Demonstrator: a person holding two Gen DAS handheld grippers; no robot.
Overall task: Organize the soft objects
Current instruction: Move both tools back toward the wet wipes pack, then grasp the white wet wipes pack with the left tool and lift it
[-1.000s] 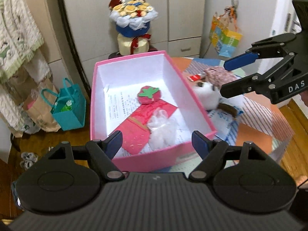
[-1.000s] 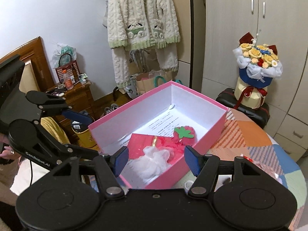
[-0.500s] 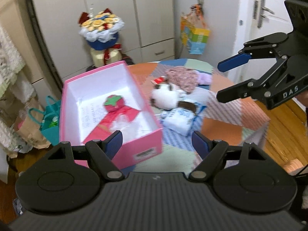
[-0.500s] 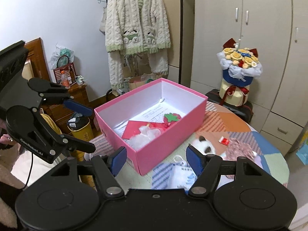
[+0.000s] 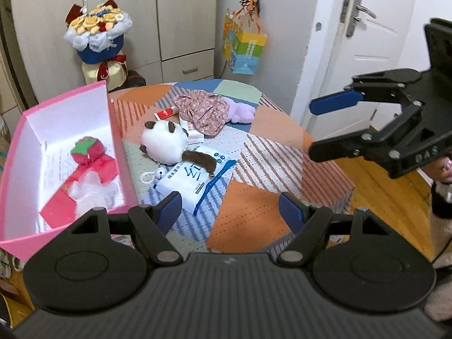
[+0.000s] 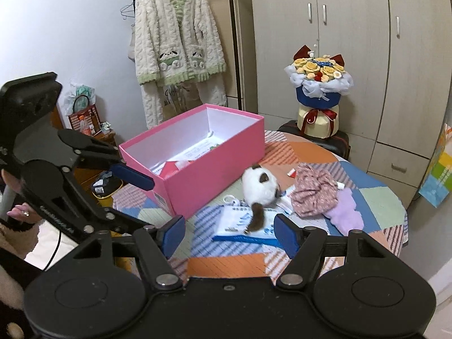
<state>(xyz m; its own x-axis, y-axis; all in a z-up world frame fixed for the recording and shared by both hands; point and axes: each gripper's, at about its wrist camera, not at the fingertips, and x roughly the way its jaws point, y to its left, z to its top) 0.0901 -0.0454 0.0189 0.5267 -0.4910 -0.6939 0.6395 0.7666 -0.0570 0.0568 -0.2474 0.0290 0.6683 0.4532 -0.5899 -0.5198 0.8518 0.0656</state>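
A pink box (image 5: 115, 130) (image 6: 214, 166) stands on the table's left side, holding a red strawberry plush (image 5: 87, 151), red cloth and a white fluffy item. A white-and-brown plush (image 5: 166, 141) (image 6: 260, 186) lies beside it, partly on a white tissue pack (image 5: 189, 180) (image 6: 234, 220). A floral cloth (image 5: 202, 110) (image 6: 313, 192) and a purple soft item (image 5: 240, 111) (image 6: 346, 212) lie further on. My left gripper (image 5: 230, 212) is open and empty above the table's near edge. My right gripper (image 6: 228, 233) is open and empty, held back from the plush.
The round table (image 5: 271, 147) has a patchwork cover. A flower bouquet (image 5: 99, 42) (image 6: 319, 90) stands behind it by the cupboards. A colourful bag (image 5: 243, 48) hangs on the wall. A door (image 5: 364, 42) is at the right. A robe (image 6: 175, 45) hangs at the left.
Both grippers have pulled back and swung right, away from the box. The plush, tissue pack and cloths have come into fuller view. Both stay open and empty.
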